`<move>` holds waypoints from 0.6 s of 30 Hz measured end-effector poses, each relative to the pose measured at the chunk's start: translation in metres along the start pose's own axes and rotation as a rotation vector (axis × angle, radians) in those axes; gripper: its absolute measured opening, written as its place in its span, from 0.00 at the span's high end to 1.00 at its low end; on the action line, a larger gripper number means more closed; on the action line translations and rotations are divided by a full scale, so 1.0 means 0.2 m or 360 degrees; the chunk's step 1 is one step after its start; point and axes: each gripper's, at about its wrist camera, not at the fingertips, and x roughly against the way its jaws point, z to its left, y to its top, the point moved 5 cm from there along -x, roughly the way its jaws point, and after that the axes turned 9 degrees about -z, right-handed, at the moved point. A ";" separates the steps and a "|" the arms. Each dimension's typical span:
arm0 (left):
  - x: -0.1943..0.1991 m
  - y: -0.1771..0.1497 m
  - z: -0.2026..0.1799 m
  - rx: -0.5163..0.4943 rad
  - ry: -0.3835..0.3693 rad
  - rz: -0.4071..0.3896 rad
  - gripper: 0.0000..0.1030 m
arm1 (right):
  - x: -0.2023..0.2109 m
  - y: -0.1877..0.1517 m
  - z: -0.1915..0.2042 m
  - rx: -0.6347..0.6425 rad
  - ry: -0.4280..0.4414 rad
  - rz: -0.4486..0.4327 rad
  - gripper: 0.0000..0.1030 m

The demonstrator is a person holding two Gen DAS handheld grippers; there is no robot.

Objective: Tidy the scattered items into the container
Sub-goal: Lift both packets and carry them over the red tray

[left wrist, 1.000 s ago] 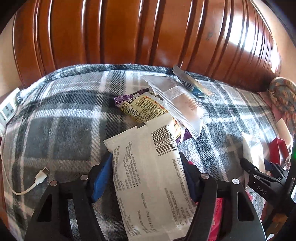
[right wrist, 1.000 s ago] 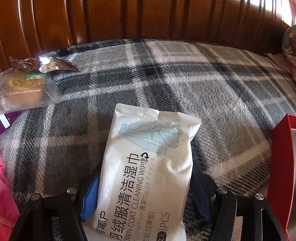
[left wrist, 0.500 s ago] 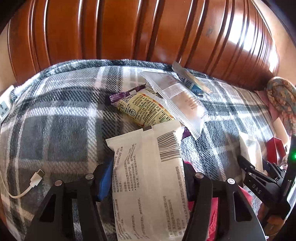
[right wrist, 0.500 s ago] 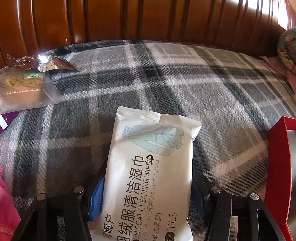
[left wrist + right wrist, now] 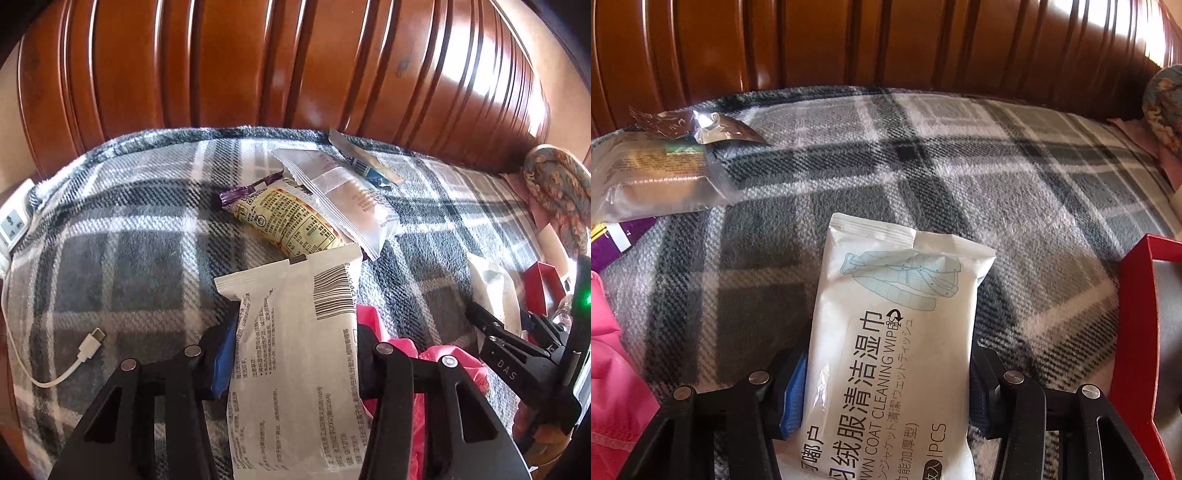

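Two tongs are closing, one white packet between the jaws of each: the left tongs on a barcoded packet, the right tongs on a wipes packet, pads touching both — each lying on the plaid blanket. Beyond the barcoded packet lie three more wrappers — yellow, clear, blue-striped — while the red container sits just right of the wipes.

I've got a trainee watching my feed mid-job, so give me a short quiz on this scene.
1. True or false: a white packet lies between the fingers of each claw.
2. What colour is the container beside the right claw?
3. The cable plug lies: A) on the plaid blanket, B) on the yellow snack pack, C) in the left claw.

Key: 1 true; 2 red; 3 A.
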 end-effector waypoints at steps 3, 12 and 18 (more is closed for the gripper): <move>0.04 0.01 0.00 0.0021 -0.0020 -0.0024 0.49 | 0.04 0.03 0.01 0.0002 -0.0003 -0.0027 0.42; 0.23 0.06 -0.04 0.0010 -0.0084 -0.0119 0.49 | 0.19 0.07 0.03 0.0068 0.0011 -0.0057 0.42; 0.38 0.07 -0.10 -0.0047 -0.0082 -0.0164 0.49 | 0.33 0.04 -0.03 0.0034 0.0017 -0.0091 0.42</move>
